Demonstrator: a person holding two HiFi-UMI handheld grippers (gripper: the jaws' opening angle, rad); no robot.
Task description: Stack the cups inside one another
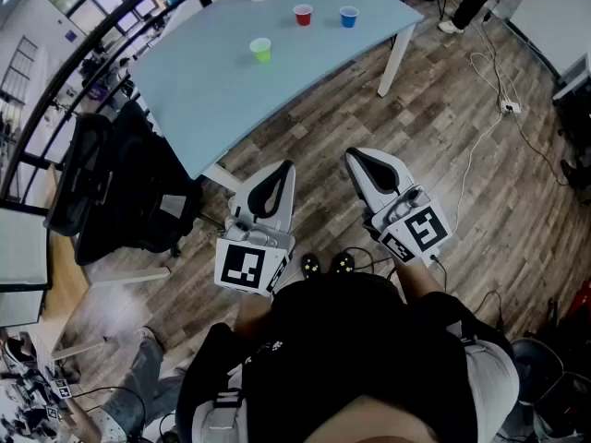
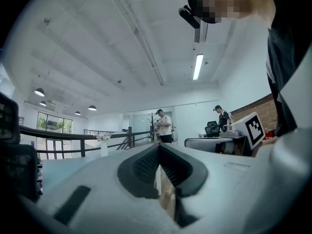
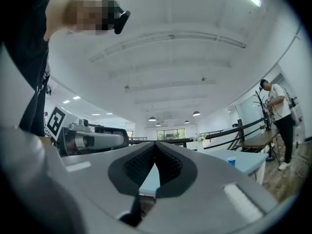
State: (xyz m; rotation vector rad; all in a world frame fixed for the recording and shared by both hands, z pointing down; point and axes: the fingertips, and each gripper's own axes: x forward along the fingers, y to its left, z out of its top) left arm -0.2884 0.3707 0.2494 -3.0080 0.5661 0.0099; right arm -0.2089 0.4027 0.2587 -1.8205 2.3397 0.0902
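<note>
One red cup (image 1: 303,14), one blue cup (image 1: 348,17), one green cup (image 1: 261,50), one table (image 1: 212,90).

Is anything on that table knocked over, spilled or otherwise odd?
Nothing stands out. The green cup, red cup and blue cup stand upright and apart on the table, with no spill visible.

White left tongs (image 1: 288,165) and right tongs (image 1: 353,154) carry black ribbed pads (image 2: 145,165) and black-and-white marker cubes (image 1: 246,268).
</note>
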